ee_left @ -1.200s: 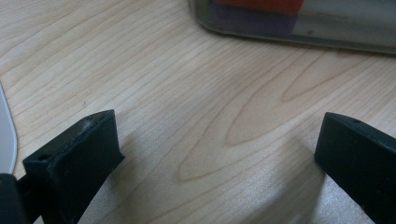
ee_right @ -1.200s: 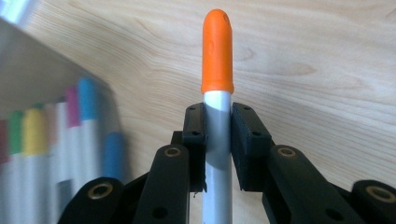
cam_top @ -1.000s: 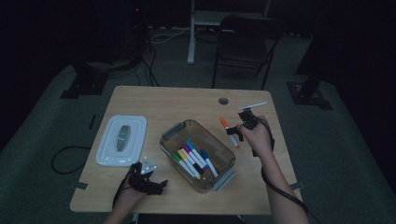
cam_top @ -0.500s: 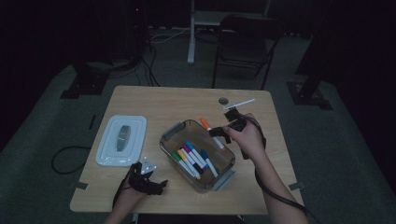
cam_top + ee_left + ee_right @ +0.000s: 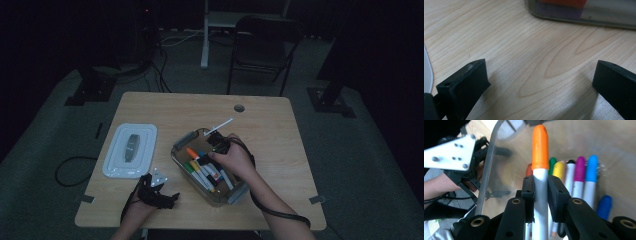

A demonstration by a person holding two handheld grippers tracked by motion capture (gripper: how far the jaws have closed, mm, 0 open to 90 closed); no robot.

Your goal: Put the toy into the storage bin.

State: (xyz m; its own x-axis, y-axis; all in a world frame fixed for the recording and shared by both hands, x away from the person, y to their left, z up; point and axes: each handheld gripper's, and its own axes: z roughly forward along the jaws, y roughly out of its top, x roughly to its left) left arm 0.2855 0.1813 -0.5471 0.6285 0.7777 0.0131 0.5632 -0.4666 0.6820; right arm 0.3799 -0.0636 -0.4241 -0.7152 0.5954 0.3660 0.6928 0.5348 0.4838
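Right gripper view: the orange-capped marker (image 5: 540, 170), judged light, rigid and smooth-barrelled, is clamped at mid-barrel by the right gripper (image 5: 541, 195) above the clear bin (image 5: 180, 150) of markers (image 5: 579, 180), while the left gripper (image 5: 539, 82) is rested on the table (image 5: 524, 50), jaws spread and empty.

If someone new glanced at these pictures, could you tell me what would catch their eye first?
Probably the orange-capped marker clamped in the right gripper, held over the clear bin at the table's middle, where bright markers lie side by side. Next, the white lid lying flat to the bin's left, and the left gripper open on bare wood at the near edge.
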